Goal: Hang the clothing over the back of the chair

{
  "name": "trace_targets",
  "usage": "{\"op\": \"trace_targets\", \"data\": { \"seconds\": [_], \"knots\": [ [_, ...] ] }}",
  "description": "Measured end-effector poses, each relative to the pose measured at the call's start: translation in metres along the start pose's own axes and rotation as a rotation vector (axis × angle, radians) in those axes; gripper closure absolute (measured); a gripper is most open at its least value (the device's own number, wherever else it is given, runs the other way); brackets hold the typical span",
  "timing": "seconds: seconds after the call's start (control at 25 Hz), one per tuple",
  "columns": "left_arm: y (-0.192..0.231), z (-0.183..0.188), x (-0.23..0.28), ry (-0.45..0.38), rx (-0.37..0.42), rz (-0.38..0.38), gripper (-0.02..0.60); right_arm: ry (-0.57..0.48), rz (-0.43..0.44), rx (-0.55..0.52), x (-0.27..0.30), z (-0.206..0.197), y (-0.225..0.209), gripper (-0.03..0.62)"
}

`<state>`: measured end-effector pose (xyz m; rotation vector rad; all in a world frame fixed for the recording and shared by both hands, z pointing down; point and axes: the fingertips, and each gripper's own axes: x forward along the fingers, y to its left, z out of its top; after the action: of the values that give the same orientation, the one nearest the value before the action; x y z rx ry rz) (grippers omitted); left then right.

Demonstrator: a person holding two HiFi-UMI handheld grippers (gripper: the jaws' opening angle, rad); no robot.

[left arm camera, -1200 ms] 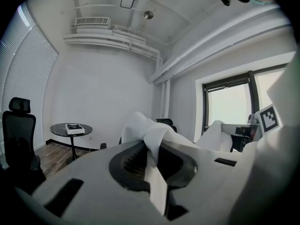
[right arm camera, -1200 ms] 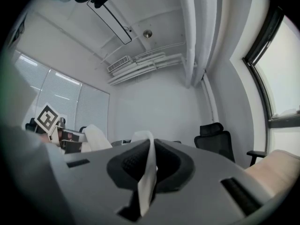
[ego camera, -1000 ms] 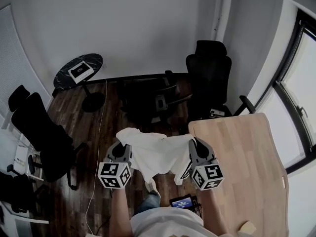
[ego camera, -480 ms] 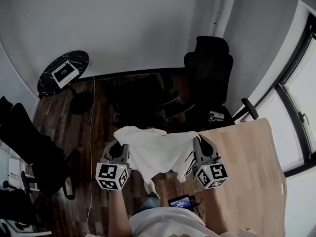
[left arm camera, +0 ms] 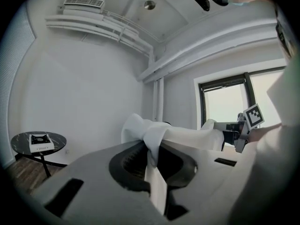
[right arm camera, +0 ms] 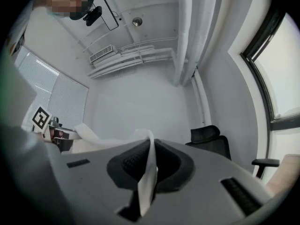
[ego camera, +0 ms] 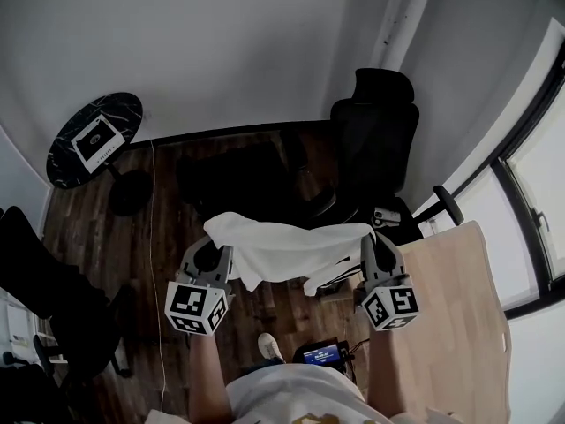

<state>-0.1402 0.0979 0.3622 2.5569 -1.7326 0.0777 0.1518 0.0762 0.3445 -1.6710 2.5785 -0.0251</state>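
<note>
A white garment (ego camera: 287, 250) hangs stretched between my two grippers above the dark wood floor. My left gripper (ego camera: 214, 253) is shut on its left edge, and the cloth (left arm camera: 154, 139) bunches out of the closed jaws. My right gripper (ego camera: 372, 246) is shut on the right edge, where a thin fold (right arm camera: 149, 170) runs between the pads. A black high-back office chair (ego camera: 375, 140) stands ahead to the right, also seen in the right gripper view as the chair (right arm camera: 211, 142). Another dark chair (ego camera: 252, 179) sits just beyond the garment.
A round black side table (ego camera: 93, 140) with a white box stands at the far left by the wall. A light wooden table (ego camera: 459, 316) lies at the right. A window (ego camera: 538, 175) lines the right wall. A black chair (ego camera: 35, 281) is at the left edge.
Both grippers have carried the garment forward toward the chairs, and it is now stretched flatter between them. The side table and the left chair have slid leftward in view.
</note>
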Motion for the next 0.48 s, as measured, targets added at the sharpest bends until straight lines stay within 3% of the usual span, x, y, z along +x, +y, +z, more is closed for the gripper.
{"op": "trace_targets", "data": {
  "seconds": [0.48],
  "knots": [
    [0.022, 0.009, 0.052, 0.011, 0.044, -0.064, 0.546, -0.038, -0.031, 0.016, 0.044, 0.004, -0.013, 0.574]
  ]
}}
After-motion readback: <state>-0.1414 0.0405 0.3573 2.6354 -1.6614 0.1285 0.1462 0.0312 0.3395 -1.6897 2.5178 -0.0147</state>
